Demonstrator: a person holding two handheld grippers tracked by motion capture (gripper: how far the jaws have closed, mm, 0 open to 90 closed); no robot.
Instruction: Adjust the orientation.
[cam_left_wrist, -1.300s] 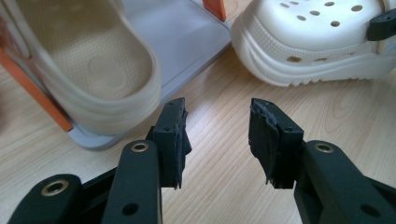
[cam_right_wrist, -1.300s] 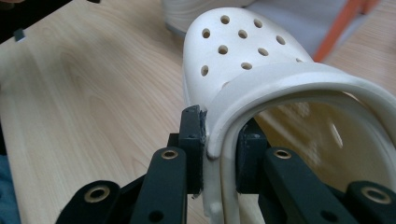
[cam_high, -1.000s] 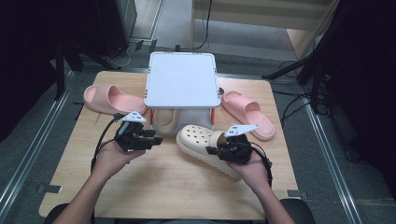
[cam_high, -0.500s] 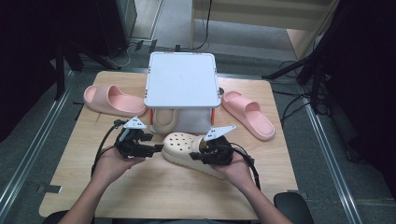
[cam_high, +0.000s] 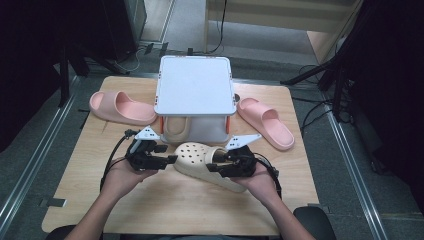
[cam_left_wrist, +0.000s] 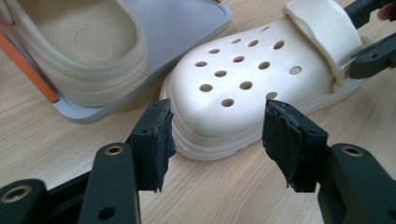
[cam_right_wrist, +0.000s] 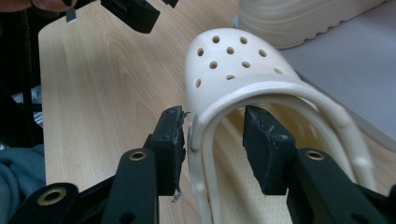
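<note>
- Right gripper view: the right gripper (cam_right_wrist: 217, 149) has its jaws astride the side rim of the cream clog (cam_right_wrist: 243, 88) near the heel strap. One pad lies at the outer wall and the other is clear of it inside the opening. These jaws have just been opening, so the grip looks released.
- In the left gripper view, the left gripper (cam_left_wrist: 217, 140) holds its jaws wide on either side of the clog's toe (cam_left_wrist: 233, 88). The left pad is just beside the sole rim and the right pad stands apart. These jaws have just closed in a little and do not press on the clog.
- In the high view the clog (cam_high: 200, 161) lies on the worktop (cam_high: 165, 210) near its front edge, between the two hands, just in front of the grey rack (cam_high: 195, 85).
- A second cream clog (cam_high: 176, 129) already sits on the rack's lower shelf.
- Two pink slides lie flat, one (cam_high: 120, 106) near the left edge and one (cam_high: 265, 122) near the right edge.
- Judged from this, one shoe is stowed; the clog in hand has been set down short of the rack, and both slides are still out.
- No brand, label or writing can be read.
</note>
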